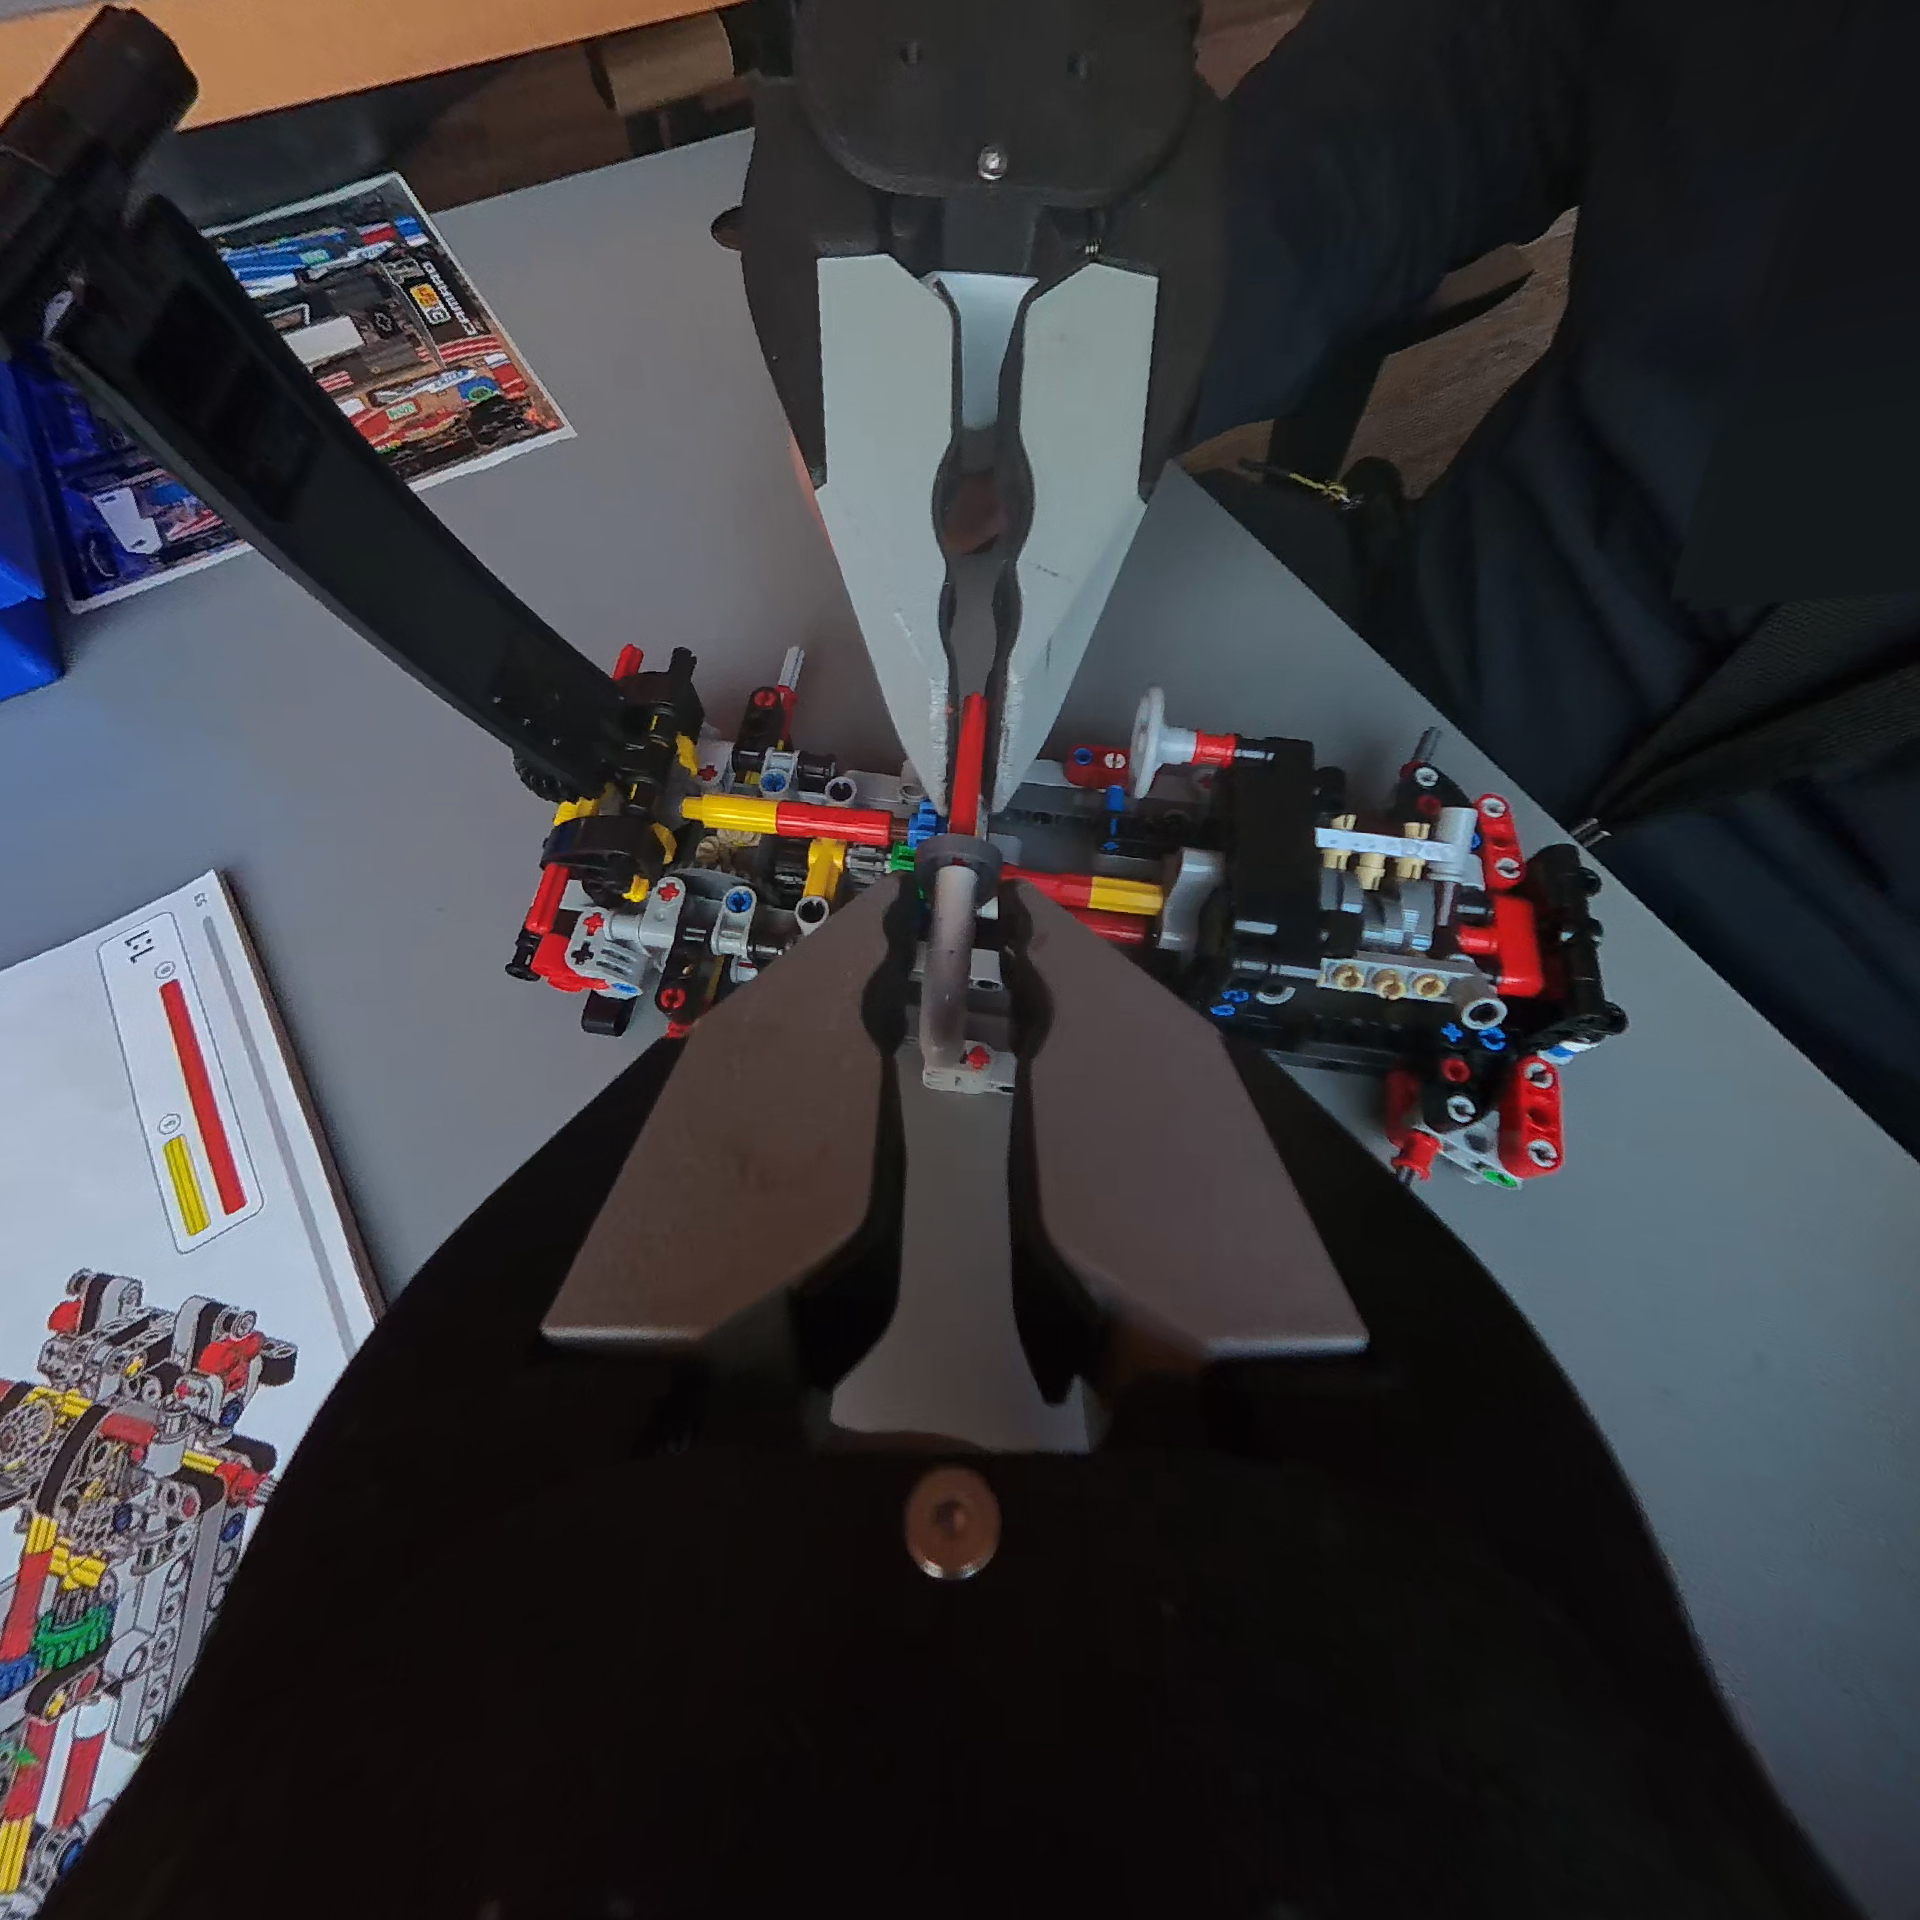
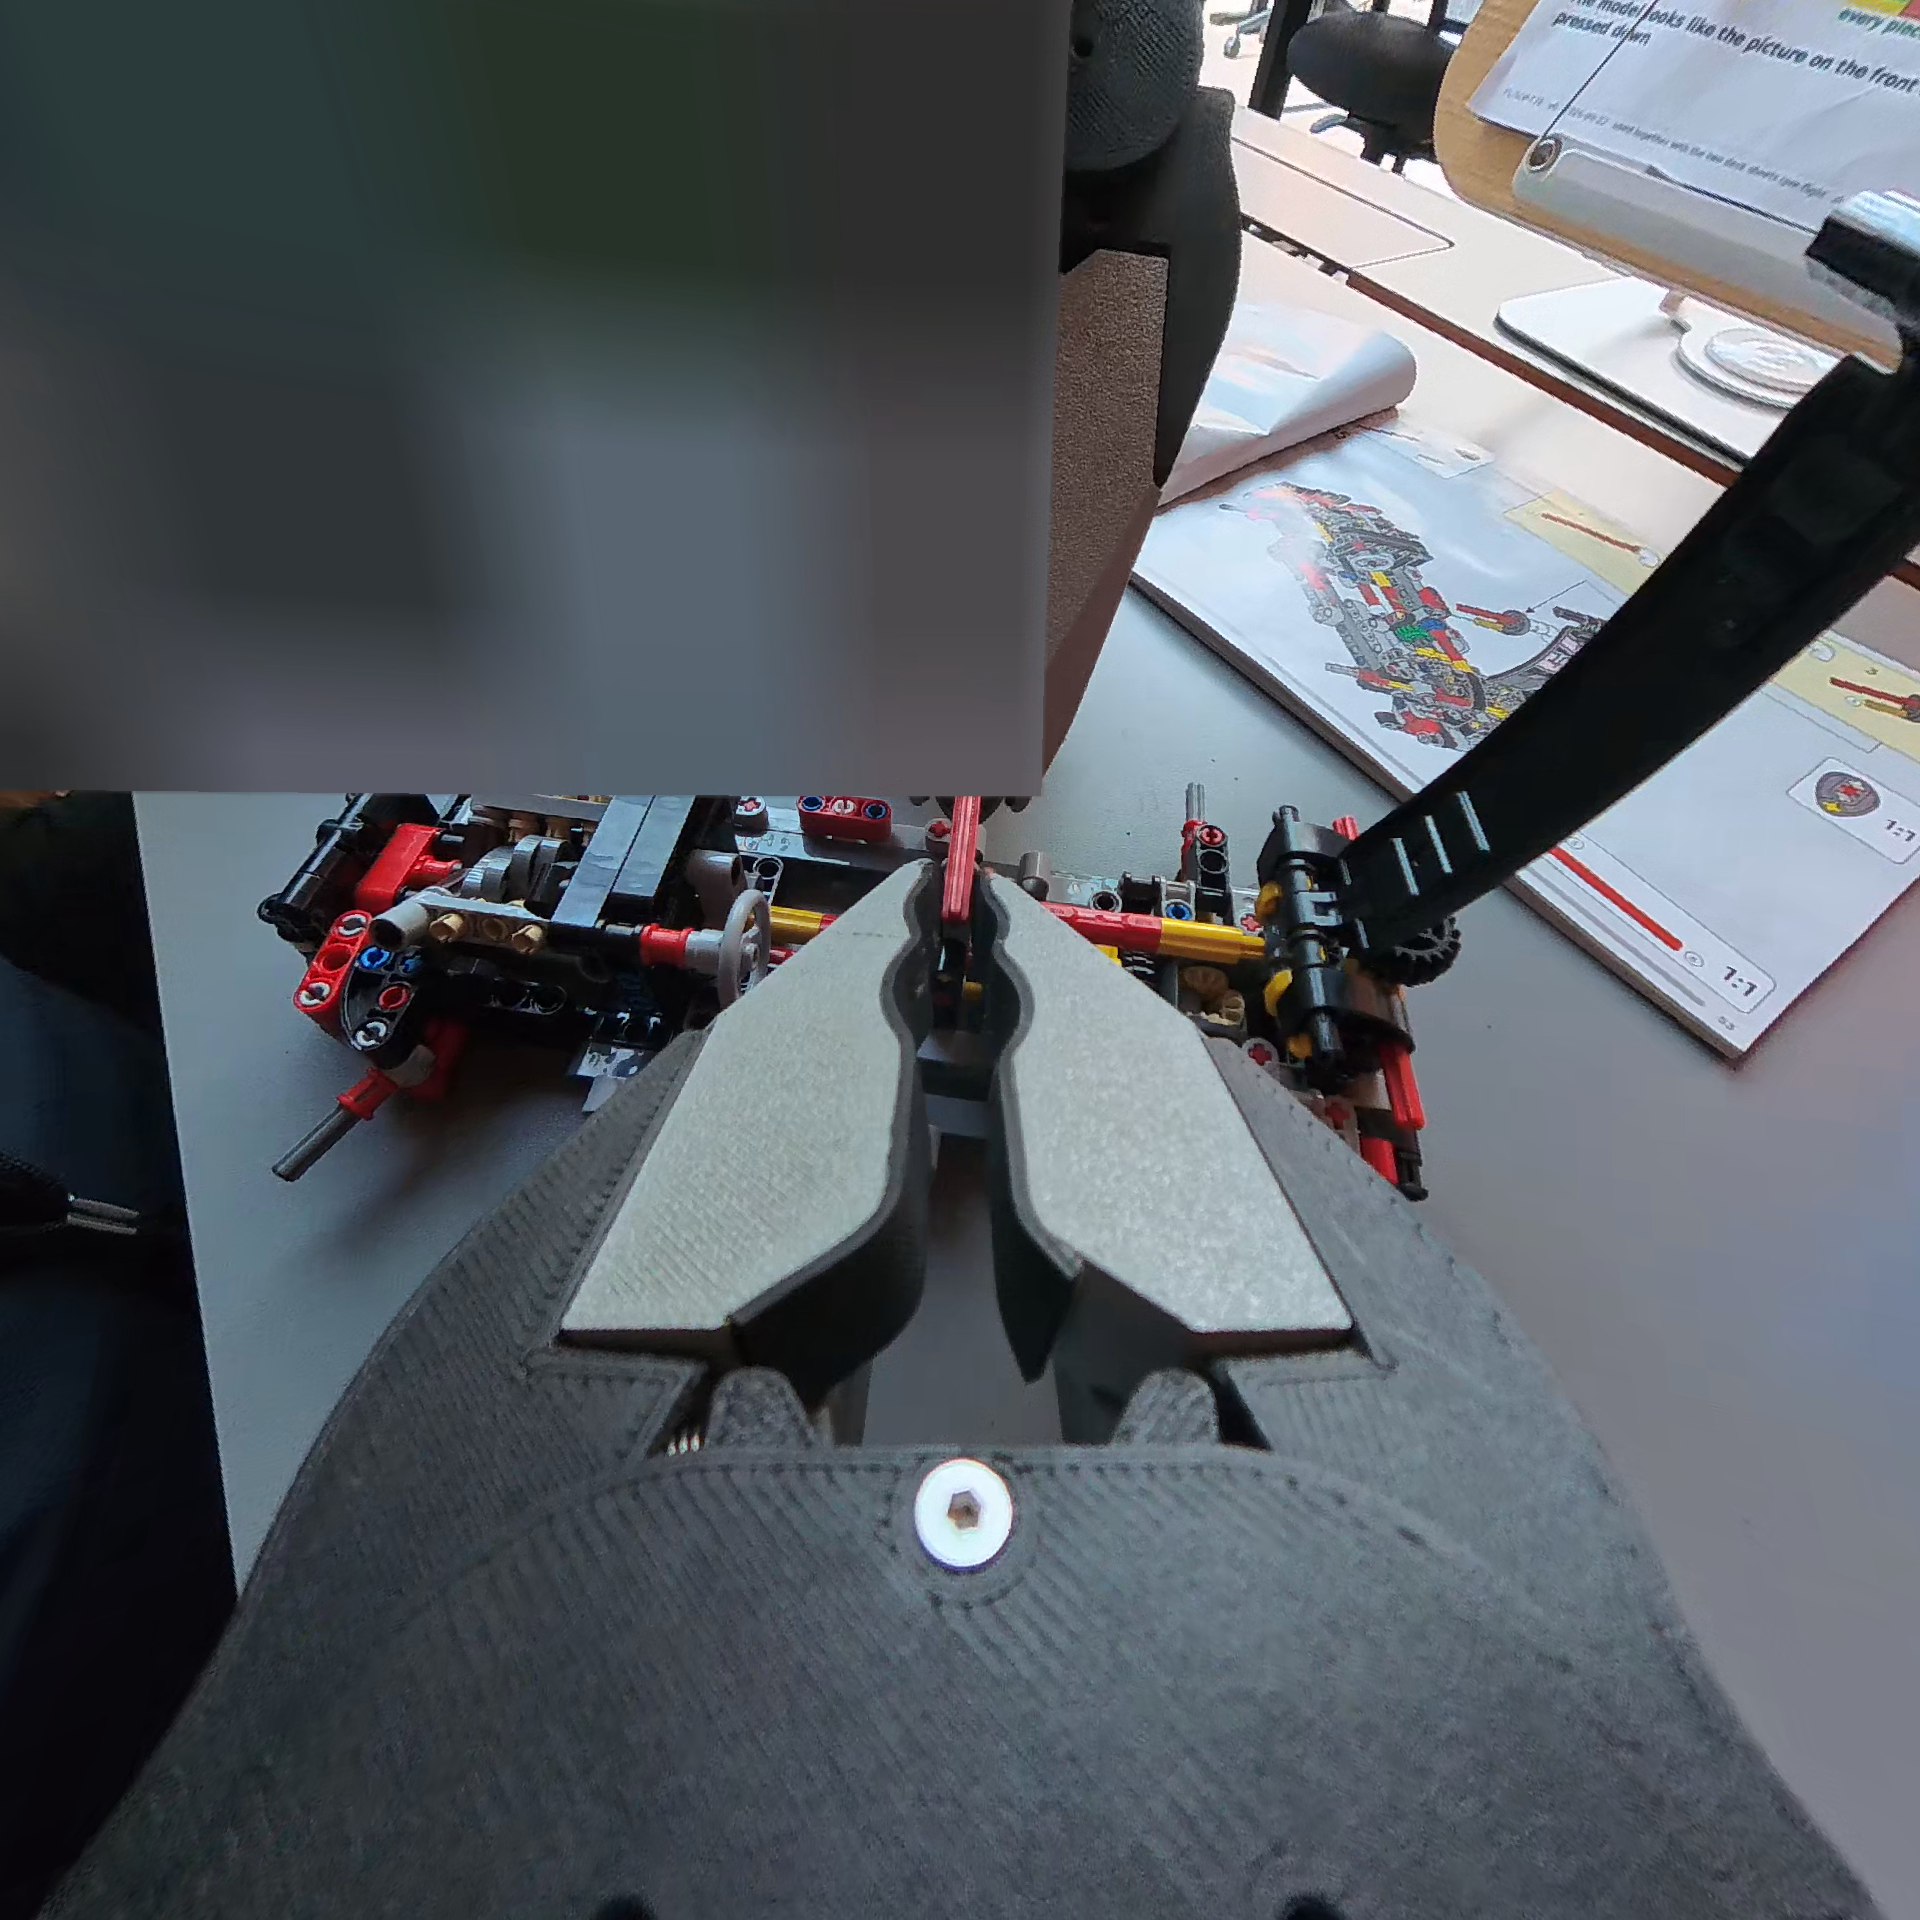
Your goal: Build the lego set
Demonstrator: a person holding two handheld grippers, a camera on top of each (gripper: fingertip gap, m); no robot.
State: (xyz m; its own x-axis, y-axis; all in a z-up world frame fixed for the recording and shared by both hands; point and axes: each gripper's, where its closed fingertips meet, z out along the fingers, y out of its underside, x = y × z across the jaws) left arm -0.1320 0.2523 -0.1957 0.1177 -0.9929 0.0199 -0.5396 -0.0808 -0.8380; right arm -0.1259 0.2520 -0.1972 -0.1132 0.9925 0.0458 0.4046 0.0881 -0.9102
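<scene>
Left gripper (image 1: 951,914): jaws slightly parted around grey connector (image 1: 951,966), unpressed. Right gripper (image 2: 961,894): jaws clamp red axle (image 2: 961,868), steadying it over brick chassis (image 2: 582,935) at worktop (image 1: 312,831) edge.

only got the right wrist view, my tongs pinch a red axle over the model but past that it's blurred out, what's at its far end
Observer: The red axle runs into a dark grey ring on a light grey tube piece.
Operator: left tongs gripping that
Observer: No, the left tongs look open; the tube piece stands between them with gaps either side.
Operator: what else am i missing
Observer: A colourful printed sheet on the table.
</scene>
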